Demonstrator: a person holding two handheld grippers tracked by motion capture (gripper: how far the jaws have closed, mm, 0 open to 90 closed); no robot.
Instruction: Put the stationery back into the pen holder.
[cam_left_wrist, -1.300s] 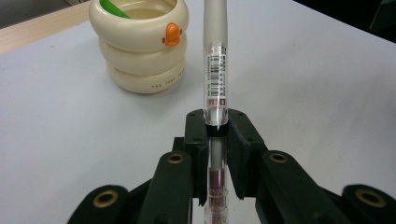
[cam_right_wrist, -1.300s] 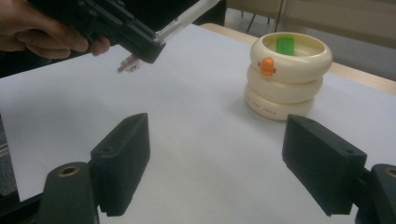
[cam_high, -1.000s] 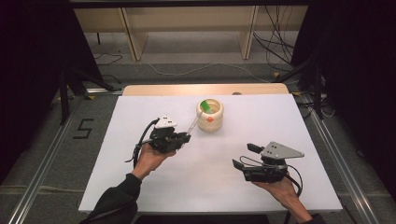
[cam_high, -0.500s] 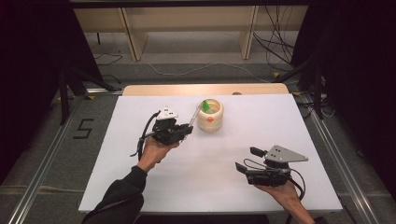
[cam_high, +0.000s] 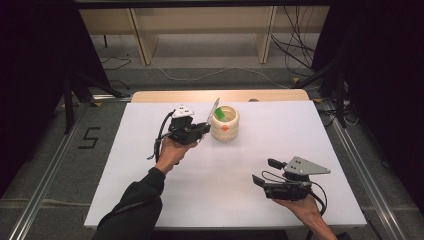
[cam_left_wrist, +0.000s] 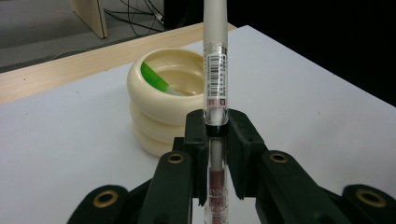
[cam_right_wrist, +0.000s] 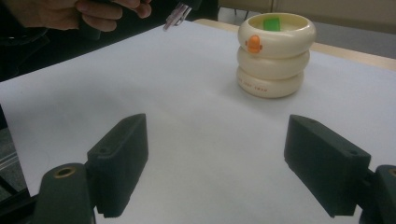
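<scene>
At about ten o'clock from the middle of the white table (cam_high: 300, 130) in the high view, the left gripper (cam_high: 202, 128) is raised above the sheet in the person's left hand (cam_high: 170, 150), its black jaws pressed together on a slim pen with a pale grey-white barrel (cam_left_wrist: 215, 28). In the left gripper view the pen stands almost straight up at twelve o'clock between the jaws. Below the pale upper barrel comes a clear section bearing a white barcode label and a small pink strip. Lower down, between the pads, the clear tube shows a dark reddish core. In the high view the pen tilts up toward one o'clock, its top end just beside the rim of the holder.

That holder is a cream ribbed round pot made of three stacked rings (cam_high: 224, 123), standing at twelve o'clock on the table, just right of the left gripper. An orange button-like mark sits on its upper ring, and a bright green flat piece (cam_high: 219, 113) leans inside it.

At about four o'clock, well apart from the pot, the right gripper (cam_high: 265, 172) rests low over the sheet in the person's right hand (cam_high: 300, 207). Its jaws are spread wide with only bare table between them.
</scene>
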